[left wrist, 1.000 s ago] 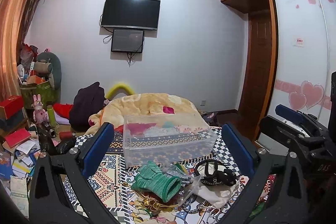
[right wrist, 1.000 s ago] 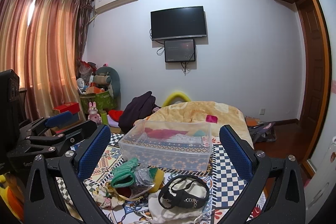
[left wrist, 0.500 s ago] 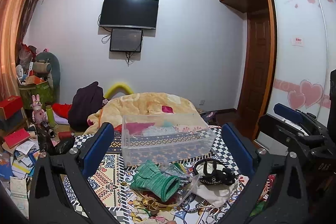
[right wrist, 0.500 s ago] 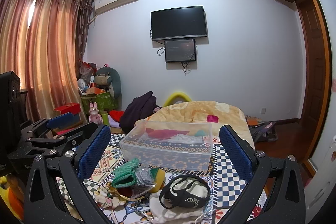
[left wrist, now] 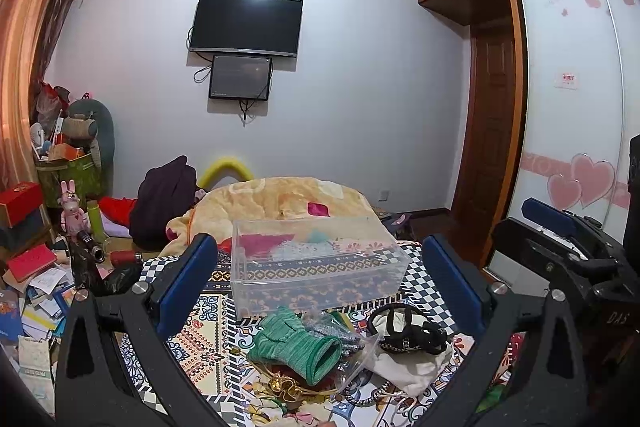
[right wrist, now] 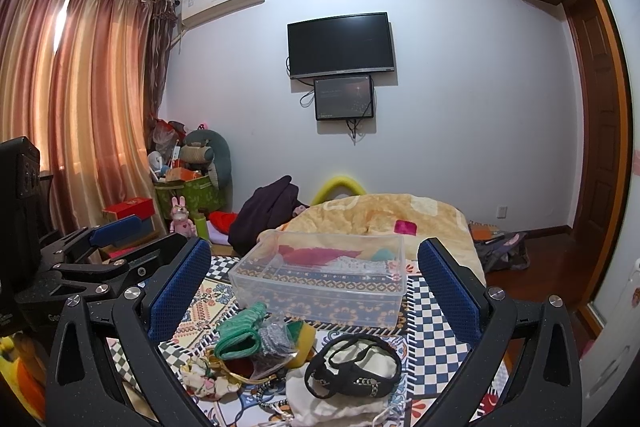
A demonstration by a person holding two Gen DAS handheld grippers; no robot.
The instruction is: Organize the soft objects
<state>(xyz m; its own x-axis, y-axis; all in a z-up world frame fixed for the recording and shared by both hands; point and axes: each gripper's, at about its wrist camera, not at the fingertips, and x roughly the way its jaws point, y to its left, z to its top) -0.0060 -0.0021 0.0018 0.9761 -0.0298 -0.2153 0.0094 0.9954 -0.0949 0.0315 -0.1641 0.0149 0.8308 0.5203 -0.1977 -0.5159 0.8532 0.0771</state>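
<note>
A clear plastic box (left wrist: 316,263) (right wrist: 320,277) stands on a patterned cloth and holds red, teal and grey soft items. In front of it lies a pile: a green knit piece (left wrist: 298,343) (right wrist: 238,331), a grey item in a clear bag (right wrist: 274,341), a black strap (left wrist: 406,331) (right wrist: 352,367) on a white pouch (left wrist: 408,367) (right wrist: 340,395). My left gripper (left wrist: 320,291) is open and empty above the pile. My right gripper (right wrist: 316,287) is open and empty beside it, to the right.
A yellow quilt (left wrist: 280,199) lies behind the box. Dark clothes (left wrist: 164,199), a green bin (right wrist: 188,195), boxes and papers (left wrist: 32,291) crowd the left. A wardrobe (left wrist: 576,107) and door stand right. A TV (left wrist: 246,25) hangs on the far wall.
Both grippers have drifted slightly; the views shift a little. Nothing was picked up or let go.
</note>
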